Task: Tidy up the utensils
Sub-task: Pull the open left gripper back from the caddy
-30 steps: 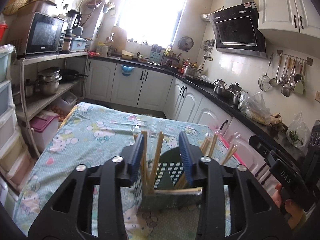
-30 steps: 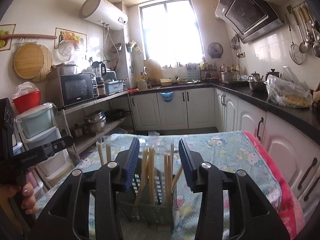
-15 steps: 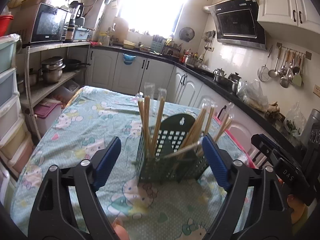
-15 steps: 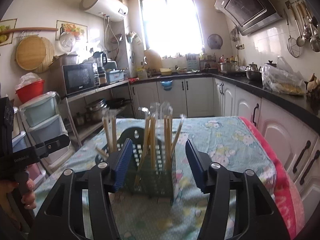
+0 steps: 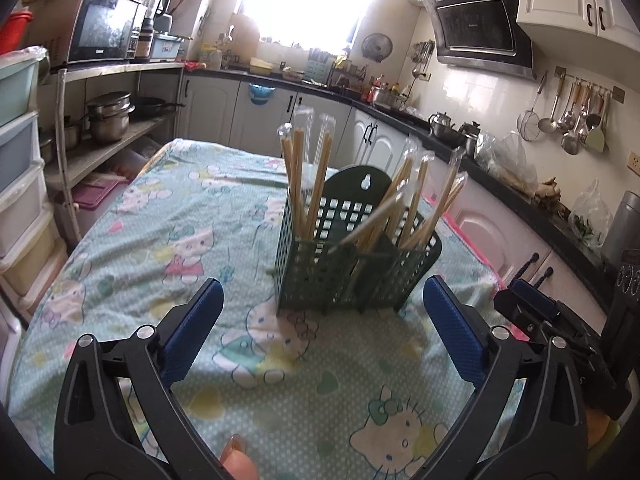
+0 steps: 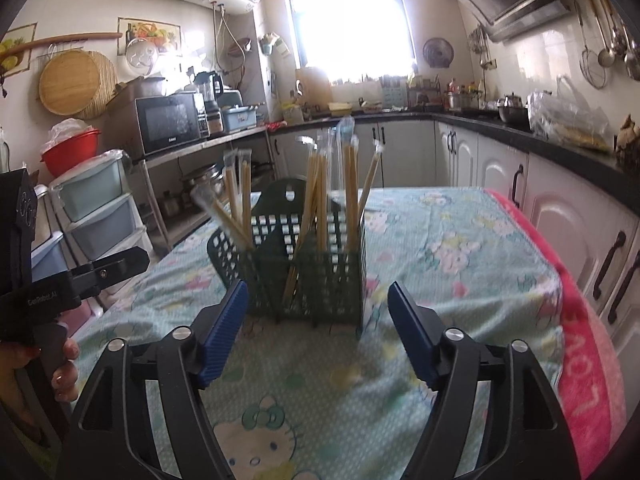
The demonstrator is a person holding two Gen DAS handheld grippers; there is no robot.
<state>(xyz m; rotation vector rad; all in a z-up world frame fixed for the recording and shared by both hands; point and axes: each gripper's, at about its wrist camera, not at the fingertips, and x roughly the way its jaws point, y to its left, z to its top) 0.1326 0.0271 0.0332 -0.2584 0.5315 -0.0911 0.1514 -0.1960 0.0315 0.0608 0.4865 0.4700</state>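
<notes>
The green slotted holder (image 5: 352,264) sat on the Hello Kitty tablecloth (image 5: 160,240) near the middle of the table, and all the wrapped chopsticks (image 5: 308,176) I could spot were already standing in it, split between its compartments. One pair on the right side leaned pretty low across the divider, the rest stood more or less upright. No loose chopsticks lay on the cloth in either view, so I'd guess you were basically done, maybe with that leaning pair to straighten. Your left gripper (image 5: 322,332) hung in front of the holder with its blue pads spread wide and nothing between them. Your right gripper (image 6: 318,332) was also splayed apart and empty, just short of the holder, not touching it.
</notes>
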